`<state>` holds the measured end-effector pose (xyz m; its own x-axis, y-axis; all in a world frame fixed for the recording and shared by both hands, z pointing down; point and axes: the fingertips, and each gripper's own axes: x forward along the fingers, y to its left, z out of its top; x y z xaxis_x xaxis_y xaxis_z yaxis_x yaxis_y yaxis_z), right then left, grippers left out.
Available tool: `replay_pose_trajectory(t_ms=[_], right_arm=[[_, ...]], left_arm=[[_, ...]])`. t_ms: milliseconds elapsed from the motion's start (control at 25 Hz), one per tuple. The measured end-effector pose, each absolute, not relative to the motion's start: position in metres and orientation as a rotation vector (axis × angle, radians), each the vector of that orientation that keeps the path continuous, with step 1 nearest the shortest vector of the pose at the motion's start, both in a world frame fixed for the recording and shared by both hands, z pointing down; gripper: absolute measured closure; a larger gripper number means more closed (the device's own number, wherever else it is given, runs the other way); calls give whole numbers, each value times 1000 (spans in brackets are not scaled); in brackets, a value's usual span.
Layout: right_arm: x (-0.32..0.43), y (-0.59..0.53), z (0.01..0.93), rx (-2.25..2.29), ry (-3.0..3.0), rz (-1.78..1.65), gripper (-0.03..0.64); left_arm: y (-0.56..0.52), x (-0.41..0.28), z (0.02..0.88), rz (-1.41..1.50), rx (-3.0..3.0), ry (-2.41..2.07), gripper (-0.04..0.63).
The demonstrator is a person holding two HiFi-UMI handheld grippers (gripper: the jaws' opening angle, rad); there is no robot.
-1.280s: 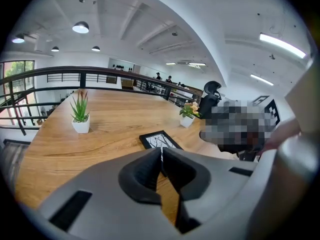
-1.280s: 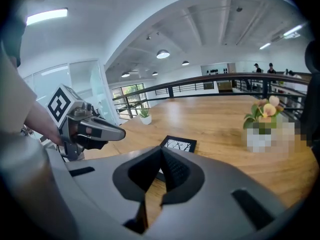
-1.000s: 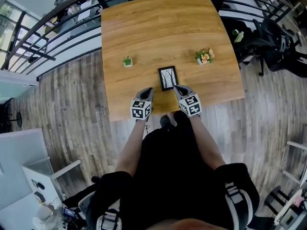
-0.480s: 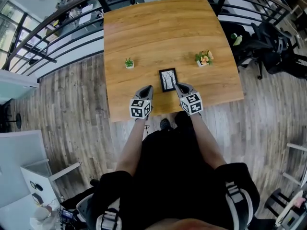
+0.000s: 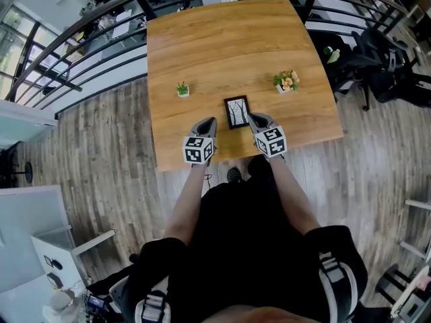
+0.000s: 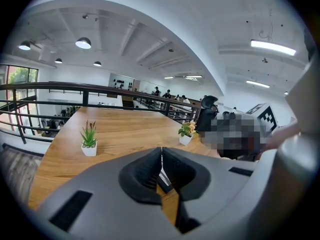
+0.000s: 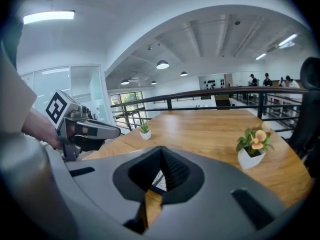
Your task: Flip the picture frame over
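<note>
On the near half of the desk (image 5: pixel 229 39) one frame (image 5: pixel 236 111) lies flat with its picture side up: a black border round a white sheet with dark branches. It sits between the two grippers, close to the desk's near edge.

Beside the frame's left side, the left gripper (image 5: pixel 209 122) has its jaws fully together, tips meeting, with nothing held. In the left gripper view a sliver of the frame shows beyond the closed tips. From the head view a strip of bare wood shows between this gripper and the frame.

At the other side the right gripper (image 5: pixel 252 118) likewise has its jaws pressed together and empty. Its tip is just beside the frame's near right corner; whether it touches the frame I cannot tell. The right gripper view shows a bit of the frame past the closed tips.

Counted: one desk, one frame, two grippers and two potted plants. The green plant (image 5: pixel 182 89) stands upright to the frame's left, and the flower pot (image 5: pixel 287 80), with orange blooms, stands upright to its right. Both are farther from the person than the frame and well apart from each other. One railing (image 5: pixel 87 42) runs round the desk's far side
</note>
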<state>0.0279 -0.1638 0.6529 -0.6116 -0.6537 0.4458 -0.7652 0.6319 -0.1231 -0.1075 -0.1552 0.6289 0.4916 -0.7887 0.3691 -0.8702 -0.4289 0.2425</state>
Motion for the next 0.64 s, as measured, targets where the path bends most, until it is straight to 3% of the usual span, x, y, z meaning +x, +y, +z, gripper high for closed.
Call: replay_pose_trajectory(t_ms=[640], right_arm=[[38,-150,655,1161,-2467,468,611]], left_arm=[[-138,-100,628,282,2359,-1359,569]])
